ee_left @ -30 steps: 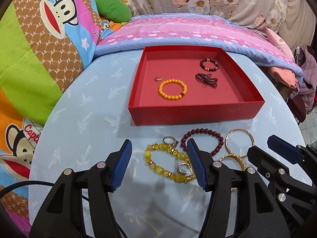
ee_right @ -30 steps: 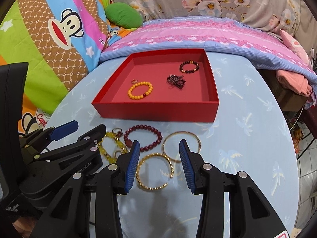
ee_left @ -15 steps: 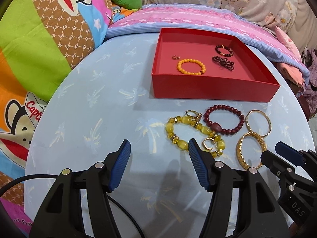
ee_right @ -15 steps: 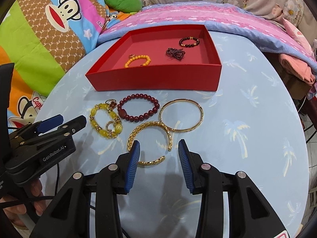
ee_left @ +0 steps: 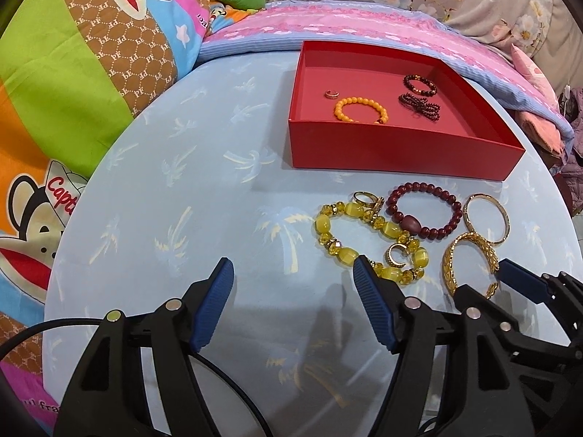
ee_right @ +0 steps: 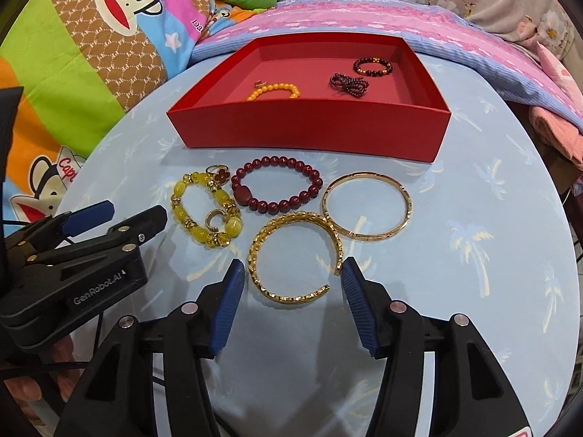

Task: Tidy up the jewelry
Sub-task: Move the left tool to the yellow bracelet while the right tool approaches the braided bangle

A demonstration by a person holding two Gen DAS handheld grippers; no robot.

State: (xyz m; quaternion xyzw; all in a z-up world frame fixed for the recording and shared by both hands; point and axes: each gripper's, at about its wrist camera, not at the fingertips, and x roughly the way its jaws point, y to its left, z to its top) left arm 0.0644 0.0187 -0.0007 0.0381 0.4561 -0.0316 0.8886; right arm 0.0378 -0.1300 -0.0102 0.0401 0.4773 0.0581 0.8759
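Four pieces already lie in the red box [ee_right: 313, 123], while two gold bangles [ee_right: 368, 207], two bead bracelets [ee_right: 278, 187] and some rings wait on the worktop [ee_right: 473, 255], with both the left hand-held gripper [ee_left: 293, 304] and the right hand-held gripper [ee_right: 289, 304] spread wide and empty.

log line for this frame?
left gripper: open, empty | right gripper: open, at gold cuff | tray: four pieces | table: six
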